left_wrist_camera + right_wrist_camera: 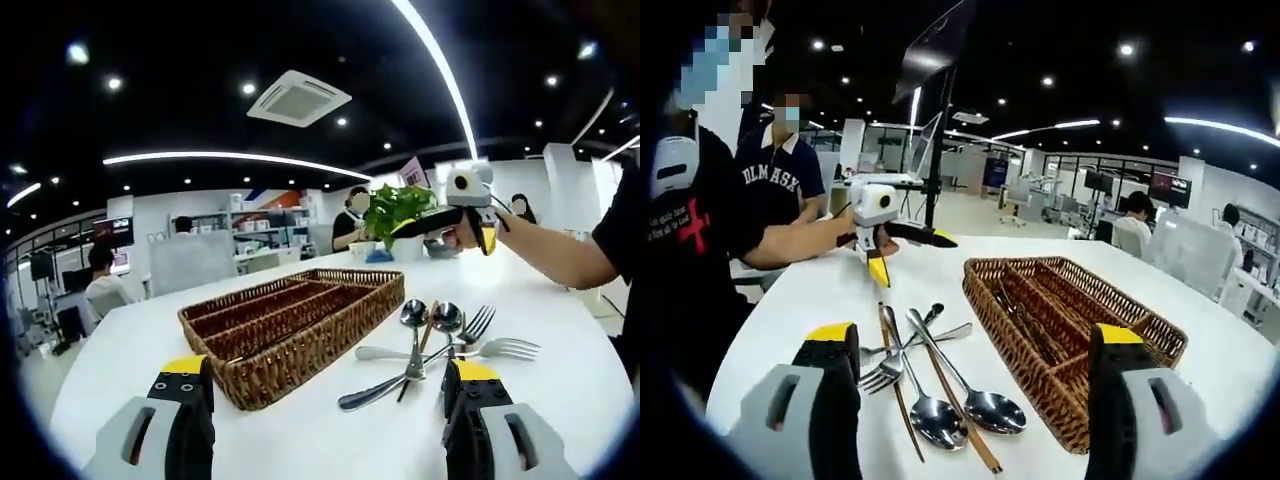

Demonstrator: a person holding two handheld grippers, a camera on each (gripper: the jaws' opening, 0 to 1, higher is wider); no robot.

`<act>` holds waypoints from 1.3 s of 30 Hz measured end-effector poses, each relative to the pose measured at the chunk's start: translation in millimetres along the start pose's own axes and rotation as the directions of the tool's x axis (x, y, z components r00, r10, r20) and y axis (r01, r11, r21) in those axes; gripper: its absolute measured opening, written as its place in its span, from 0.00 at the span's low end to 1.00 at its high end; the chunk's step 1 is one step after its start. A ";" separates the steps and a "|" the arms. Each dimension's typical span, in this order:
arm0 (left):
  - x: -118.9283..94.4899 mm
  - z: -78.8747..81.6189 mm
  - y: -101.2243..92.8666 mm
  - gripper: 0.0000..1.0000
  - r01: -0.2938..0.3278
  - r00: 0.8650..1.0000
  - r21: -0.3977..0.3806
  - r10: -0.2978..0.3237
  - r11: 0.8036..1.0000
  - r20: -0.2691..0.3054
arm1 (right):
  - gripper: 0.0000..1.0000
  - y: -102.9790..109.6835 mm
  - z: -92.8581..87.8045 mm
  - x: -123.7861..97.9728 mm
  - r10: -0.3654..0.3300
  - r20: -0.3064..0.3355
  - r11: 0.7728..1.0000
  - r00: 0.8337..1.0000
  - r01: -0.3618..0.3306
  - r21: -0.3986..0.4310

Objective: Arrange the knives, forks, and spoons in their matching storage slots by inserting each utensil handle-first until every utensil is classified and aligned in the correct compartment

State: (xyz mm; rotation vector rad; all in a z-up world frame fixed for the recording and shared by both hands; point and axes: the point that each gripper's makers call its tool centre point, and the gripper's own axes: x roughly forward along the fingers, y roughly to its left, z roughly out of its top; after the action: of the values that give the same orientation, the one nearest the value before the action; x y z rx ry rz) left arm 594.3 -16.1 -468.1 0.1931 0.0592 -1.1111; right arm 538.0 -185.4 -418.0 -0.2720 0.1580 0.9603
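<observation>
A brown wicker tray (300, 362) with long compartments stands on the white table. To its right lies a loose pile of two spoons (430, 318), forks (492, 338) and brown sticks. My left gripper (327, 385) hovers open above the table's near edge, nothing between its fingers. Across the table a hand holds my right gripper (466, 203). In the right gripper view, my right gripper (973, 350) is open over the spoons (960, 412) and forks (880, 376), with the tray (1028, 372) to the right. Dark slender items lie in one compartment. The left gripper (875, 216) is at the far side.
A potted green plant (400, 208) stands at the table's far edge behind the tray. The person holding the grippers sits at the table (820, 290), with another person seated behind. Desks, screens and seated people fill the office beyond.
</observation>
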 end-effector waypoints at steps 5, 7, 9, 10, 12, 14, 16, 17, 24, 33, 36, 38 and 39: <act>-0.1 -1.0 1.7 1.00 -0.005 1.000 -0.002 0.005 1.000 0.001 | 0.96 -7.9 -9.9 2.4 -0.021 -0.026 1.000 0.999 0.021 -0.009; -0.2 -1.0 2.1 1.00 -0.006 1.000 -0.003 0.006 1.000 0.003 | 0.94 -16.6 -8.7 3.1 -0.067 -0.015 0.994 0.998 0.065 -0.092; 0.1 -0.8 1.6 1.00 -0.004 1.000 0.002 0.004 1.000 0.003 | 0.92 -8.7 -17.9 5.3 -0.021 -0.073 0.997 0.997 0.016 -0.074; 0.5 -0.8 1.3 1.00 -0.004 1.000 0.004 0.004 1.000 0.002 | 0.94 -8.7 -17.9 7.6 -0.020 -0.073 0.997 0.997 0.015 -0.070; 1.1 -0.8 0.4 1.00 -0.002 1.000 0.006 0.002 1.000 0.001 | 0.94 -8.5 -23.0 12.3 0.001 -0.111 0.995 0.994 -0.013 -0.101; 1.3 -1.1 0.0 1.00 -0.001 1.000 0.008 0.001 1.000 0.000 | 0.85 -10.0 -27.0 14.6 0.011 -0.142 0.992 0.990 -0.029 -0.125; 1.2 -1.4 0.4 1.00 -0.003 1.000 0.010 0.003 1.000 0.000 | 0.81 -3.4 -30.5 17.4 0.070 -0.150 0.992 0.986 -0.085 -0.093; 1.0 -1.2 0.7 1.00 -0.004 1.000 0.009 0.004 1.000 0.001 | 0.82 2.1 -32.8 19.2 0.114 -0.151 0.990 0.982 -0.124 -0.063; 2.6 -3.7 -1.5 1.00 0.009 1.000 0.020 -0.009 1.000 0.000 | 0.68 6.2 -41.3 33.9 0.181 -0.210 0.978 0.961 -0.199 -0.064; 2.0 -2.8 -2.2 1.00 0.010 1.000 0.024 -0.010 1.000 0.003 | 0.58 3.7 -62.5 46.6 0.176 -0.247 0.979 0.953 -0.195 -0.056; 1.1 -1.5 -2.6 1.00 0.010 1.000 0.026 -0.010 1.000 0.007 | 0.57 4.1 -67.0 50.4 0.178 -0.255 0.980 0.950 -0.195 -0.040; 1.0 -1.7 -3.2 1.00 0.013 1.000 0.022 -0.013 1.000 0.008 | 0.55 4.4 -71.7 54.0 0.177 -0.270 0.981 0.946 -0.193 -0.032; 1.1 -2.7 -3.8 1.00 0.016 1.000 0.021 -0.016 1.000 0.003 | 0.53 2.6 -73.4 55.3 0.166 -0.278 0.982 0.946 -0.184 -0.041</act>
State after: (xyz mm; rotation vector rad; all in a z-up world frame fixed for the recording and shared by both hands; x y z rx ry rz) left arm 591.4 -18.2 -471.4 0.2094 0.0466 -1.1286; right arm 566.2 -162.4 -502.4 -0.4585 0.4105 1.1032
